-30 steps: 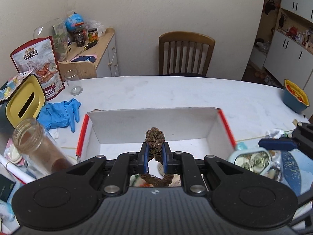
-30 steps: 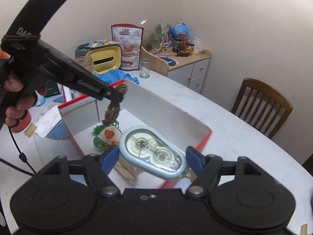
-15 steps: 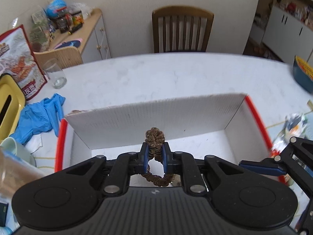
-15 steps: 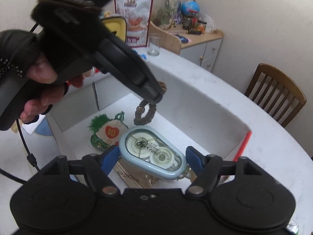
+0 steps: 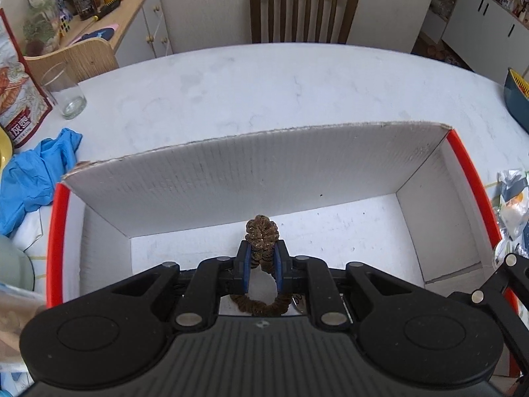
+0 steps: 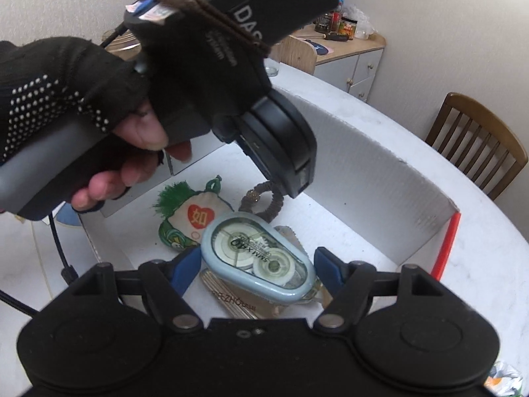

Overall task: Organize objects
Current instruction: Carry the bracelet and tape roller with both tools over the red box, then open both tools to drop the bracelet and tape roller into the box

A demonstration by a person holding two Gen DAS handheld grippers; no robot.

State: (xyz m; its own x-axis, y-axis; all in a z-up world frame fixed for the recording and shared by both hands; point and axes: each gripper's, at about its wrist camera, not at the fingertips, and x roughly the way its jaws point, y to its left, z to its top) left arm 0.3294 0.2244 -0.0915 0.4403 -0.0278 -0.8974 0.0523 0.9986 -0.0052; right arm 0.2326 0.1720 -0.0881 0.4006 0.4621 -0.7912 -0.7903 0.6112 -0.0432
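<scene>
A white cardboard box (image 5: 258, 178) with a red rim lies open on the white table. My left gripper (image 5: 261, 258) is shut on a brown hair tie (image 5: 261, 231), whose loop hangs down inside the box. From the right wrist view, the left gripper (image 6: 297, 188), in a gloved hand, points down into the box (image 6: 363, 172). The hair tie (image 6: 264, 203) dangles just over the floor. My right gripper (image 6: 258, 261) holds a light blue correction tape (image 6: 258, 258) between its pads, low over the box. A green plush pouch (image 6: 188, 218) with a red heart lies inside.
A flat packet (image 6: 228, 301) lies in the box under the tape. Blue gloves (image 5: 33, 172), a glass (image 5: 64, 92) and a snack bag (image 5: 16, 99) stand left of the box. Wrappers (image 5: 512, 198) and a blue basket (image 5: 517, 96) are at the right. A wooden chair (image 5: 304, 6) stands behind the table.
Both grippers have sunk toward the box and tilted further down. The hair tie now hangs inside the box near its floor, and the tape is lower over the contents.
</scene>
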